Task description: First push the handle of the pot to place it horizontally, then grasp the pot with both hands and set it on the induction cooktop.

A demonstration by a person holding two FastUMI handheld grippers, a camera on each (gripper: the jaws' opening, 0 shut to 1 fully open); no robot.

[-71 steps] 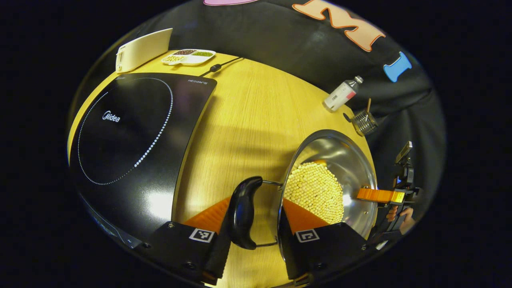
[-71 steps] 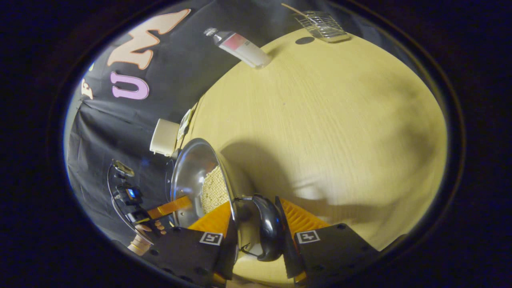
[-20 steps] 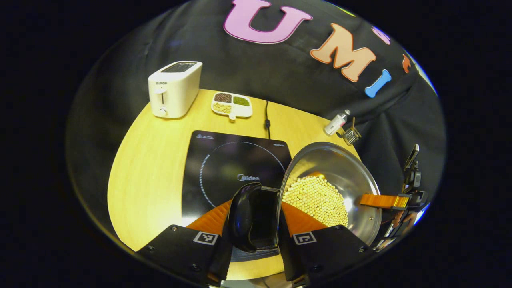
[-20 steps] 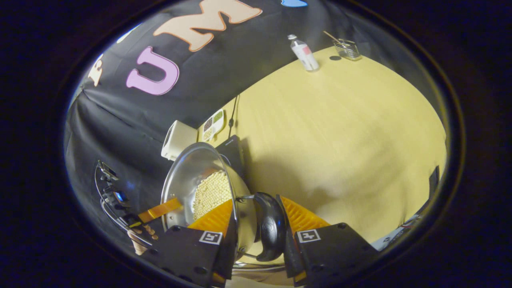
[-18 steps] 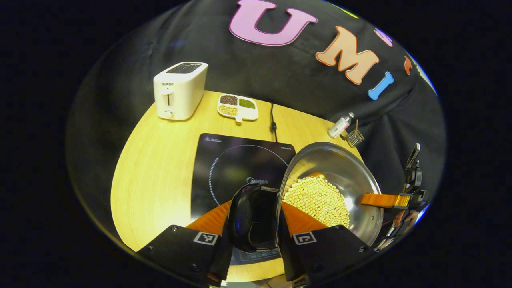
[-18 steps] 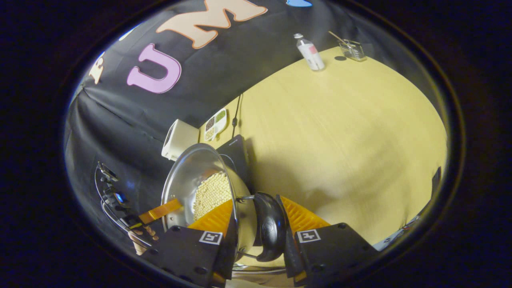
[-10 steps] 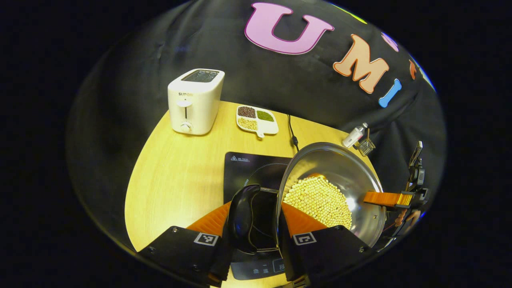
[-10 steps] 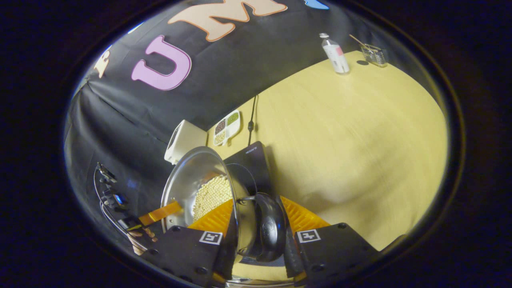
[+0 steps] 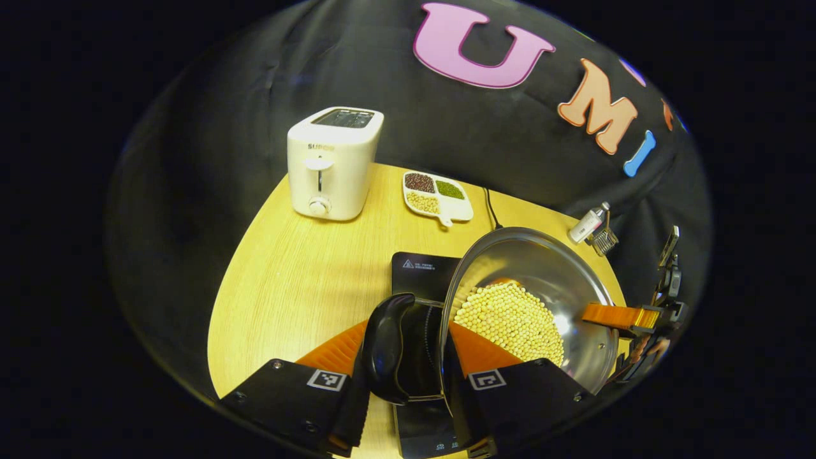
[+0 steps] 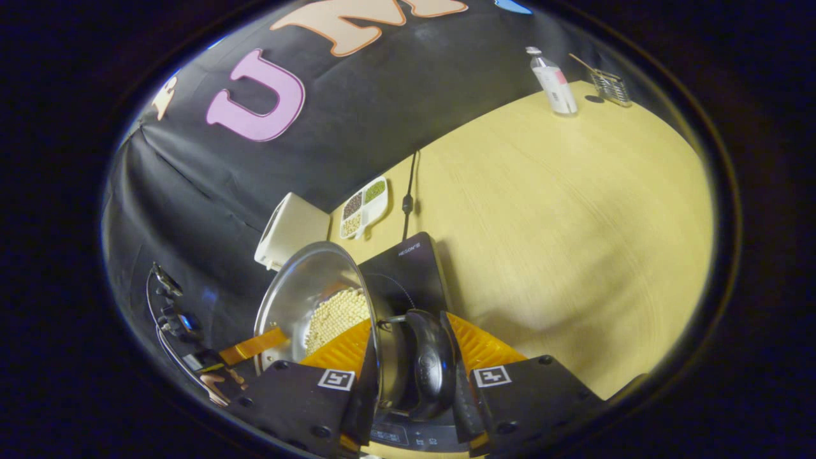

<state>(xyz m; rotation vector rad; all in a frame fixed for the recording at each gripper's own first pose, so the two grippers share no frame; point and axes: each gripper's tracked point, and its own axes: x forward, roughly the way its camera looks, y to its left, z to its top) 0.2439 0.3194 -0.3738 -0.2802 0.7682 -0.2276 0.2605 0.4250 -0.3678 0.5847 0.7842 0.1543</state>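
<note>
A shiny round stainless-steel pot [image 9: 561, 280], partly filled with pale yellow soybeans [image 9: 510, 319], is held above the flat black glass induction cooktop [image 9: 421, 271], whose marked ring is seen just beyond the pot's wall in the right gripper view. A curved black plastic side handle [image 9: 386, 347] on a wire bracket is fitted at each side of the pot.

In the left gripper view, the left gripper [image 9: 405, 357] is closed on one black handle, with both fingers pressed against it and the pot rim lying just right of it. In the right gripper view, the right gripper [image 10: 411, 363] is clamped in the same way on the opposite black handle [image 10: 433, 370]. The right gripper is also seen at the far rim in the left gripper view, with part of a hand [image 9: 644, 347] behind it.

A light wooden tabletop [image 9: 299, 280] carries the cooktop. At its back edge, against the black cloth wall [image 9: 446, 127], a white two-slot toaster [image 9: 331, 162], a white divided dish of beans [image 9: 438, 197], a black power cord [image 9: 489, 210], a small white bottle [image 9: 588, 224] and a small wire basket [image 9: 604, 239] are set.
</note>
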